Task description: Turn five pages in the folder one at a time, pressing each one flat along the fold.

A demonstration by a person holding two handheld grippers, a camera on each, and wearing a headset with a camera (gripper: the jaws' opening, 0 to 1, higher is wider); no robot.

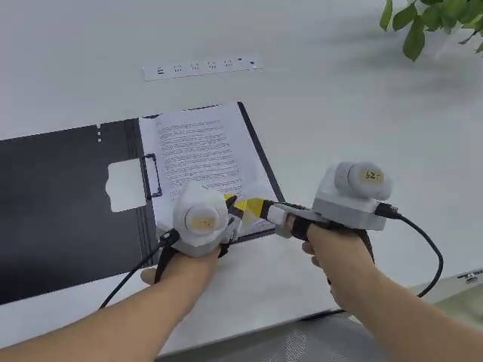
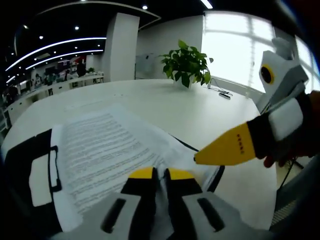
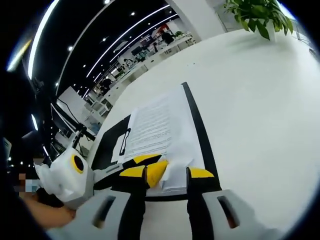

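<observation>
**A:** Where's each cam sitting?

**B:** Head cam's up high, looking forward and down on the folder (image 1: 68,219) from mid-range. The left gripper (image 2: 155,175) cam is low, right on the page (image 2: 100,150), facing the plant (image 2: 186,62). The right gripper (image 3: 172,172) cam's just as close, aimed up the folder from its near edge.

**A:** Overlap?

**B:** All three catch page, folder and plant. Each gripper cam sees the other gripper too.
</observation>
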